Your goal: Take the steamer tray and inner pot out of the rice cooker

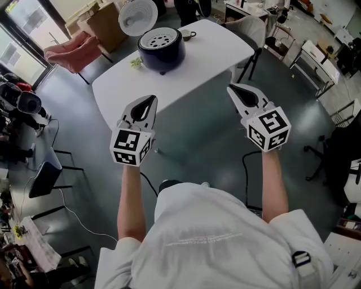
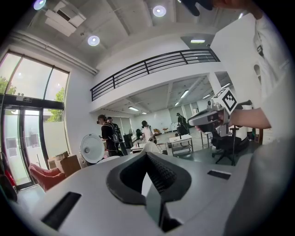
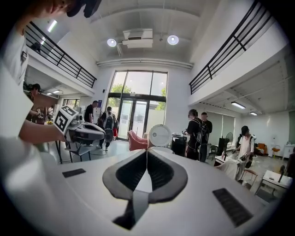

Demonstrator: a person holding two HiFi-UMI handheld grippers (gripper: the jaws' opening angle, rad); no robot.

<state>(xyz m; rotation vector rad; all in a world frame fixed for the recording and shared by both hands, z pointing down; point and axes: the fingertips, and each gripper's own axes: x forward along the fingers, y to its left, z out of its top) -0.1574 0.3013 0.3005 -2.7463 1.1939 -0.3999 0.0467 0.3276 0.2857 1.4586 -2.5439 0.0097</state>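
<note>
While both claws are clenched tight with nothing in them, I'm well short of the job: left gripper (image 1: 148, 103) and right gripper (image 1: 234, 90) hang mid-frame over grey floor, jaw tips pressed together in both gripper views.

Rice cooker (image 1: 162, 49) sits at top centre of the head view on the white table (image 1: 186, 73), well apart from both grippers. Its lid (image 1: 138, 16) is swung up and open. The steamer tray (image 1: 158, 39) is seated in the cooker mouth. The inner pot must be under it, and I can't see it.

Risks as I judge them:
- Arriving with the jaws shut would knock the tray rim instead of straddling it, so they need to open before the reach.
- The tray looks thin-rimmed and smooth. A one-sided pinch could tilt it or drop it back in.
- The cooker body is round and glossy on a slick tabletop, so a sideways pull could slide it toward the near table edge.
- The raised lid stands just behind the tray, and a high approach could clip it.
- A small cup (image 1: 188, 35) and a green scrap (image 1: 136, 62) sit just beside the cooker, within sweep range.

Materials: the cooker has a dark navy shell, rounded and shiny. The tray is a pale disc punched with holes. The lid is a white disc. The jaw pads are dark with a ribbed, rubbery look, set in matte white housings.
</note>
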